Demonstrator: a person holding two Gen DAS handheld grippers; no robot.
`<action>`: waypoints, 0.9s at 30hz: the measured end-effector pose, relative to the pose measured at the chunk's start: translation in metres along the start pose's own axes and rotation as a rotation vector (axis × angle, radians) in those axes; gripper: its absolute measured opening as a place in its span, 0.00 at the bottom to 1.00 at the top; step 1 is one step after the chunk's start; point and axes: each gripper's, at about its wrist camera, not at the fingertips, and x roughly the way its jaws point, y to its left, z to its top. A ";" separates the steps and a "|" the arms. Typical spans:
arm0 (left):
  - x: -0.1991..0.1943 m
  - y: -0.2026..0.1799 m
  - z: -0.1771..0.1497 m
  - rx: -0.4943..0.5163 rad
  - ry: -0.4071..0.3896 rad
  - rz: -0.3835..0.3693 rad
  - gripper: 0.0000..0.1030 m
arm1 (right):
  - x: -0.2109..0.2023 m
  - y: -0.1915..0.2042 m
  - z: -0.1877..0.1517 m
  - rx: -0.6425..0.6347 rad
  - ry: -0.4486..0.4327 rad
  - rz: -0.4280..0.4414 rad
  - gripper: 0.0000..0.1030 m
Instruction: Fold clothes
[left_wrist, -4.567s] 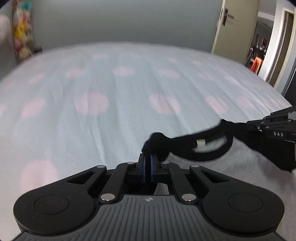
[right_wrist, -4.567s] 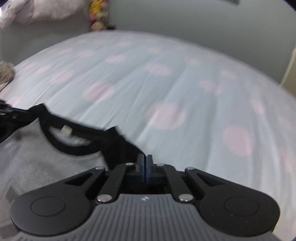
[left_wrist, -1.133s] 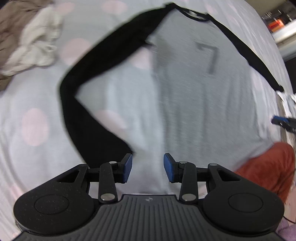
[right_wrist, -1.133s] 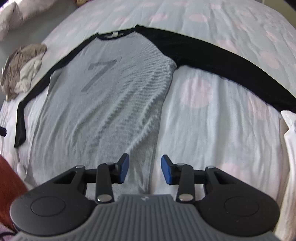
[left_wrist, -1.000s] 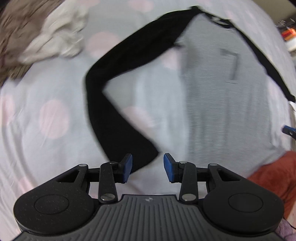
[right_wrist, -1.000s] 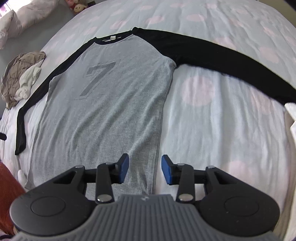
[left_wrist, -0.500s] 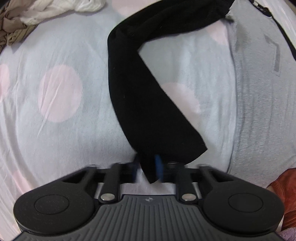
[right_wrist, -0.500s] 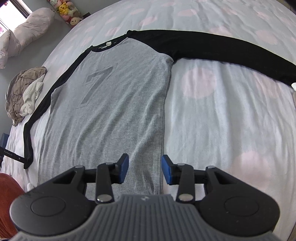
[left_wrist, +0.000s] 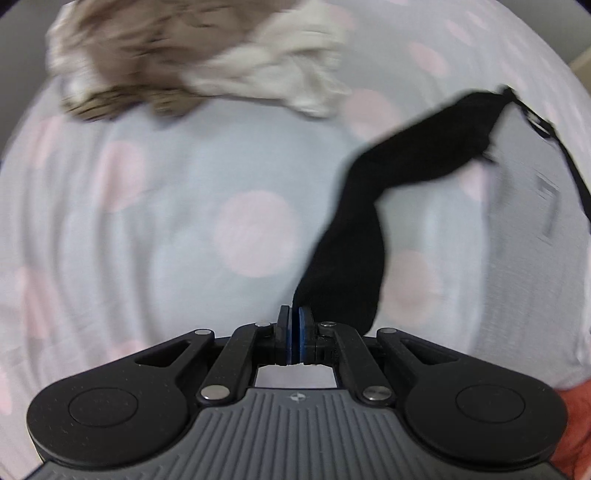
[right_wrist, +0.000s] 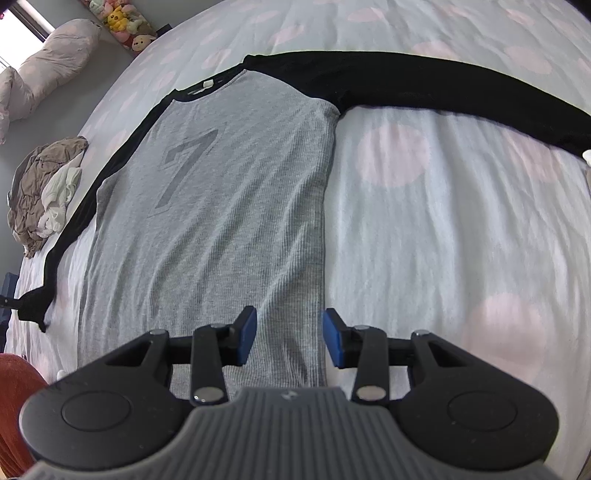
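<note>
On my far left, a crumpled heap of brown and white clothes (right_wrist: 44, 192) sits on the bed (right_wrist: 461, 229), whose pale blue sheet is dotted with pink circles. In my left wrist view that same heap (left_wrist: 192, 62) fills the top of the frame, blurred. A pale pillow (right_wrist: 51, 62) and a row of small plush toys (right_wrist: 122, 22) lie past the head of the bed. Something orange-red (right_wrist: 14, 398) shows at the lower left edge of my right view; I cannot tell what it is. Nothing lies between my right tongs and the garment.

The long-sleeved shirt (right_wrist: 221, 206) lies flat on the bed, front up, collar away from me. Its body is grey ribbed knit with a darker grey "7" (right_wrist: 184, 166) on the chest; the collar and both sleeves are black. The right sleeve (right_wrist: 443, 85) stretches straight out across the sheet to my right. The left sleeve (left_wrist: 369, 229) is lifted off the sheet and hangs twisted.

My left tongs (left_wrist: 294, 332) are closed tight on the cuff end of that left sleeve. My right tongs (right_wrist: 289, 341) are spread wide, empty, hovering above the shirt's right edge near the hem.
</note>
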 end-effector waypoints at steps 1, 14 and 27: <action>0.001 0.008 0.000 -0.021 -0.012 0.018 0.02 | 0.000 0.000 0.000 0.002 0.001 -0.001 0.42; 0.018 0.066 0.000 -0.192 -0.184 0.048 0.04 | 0.003 0.001 0.002 0.020 0.011 -0.039 0.43; 0.031 0.094 -0.044 -0.367 -0.176 -0.115 0.40 | 0.006 0.002 0.005 0.038 0.005 -0.049 0.49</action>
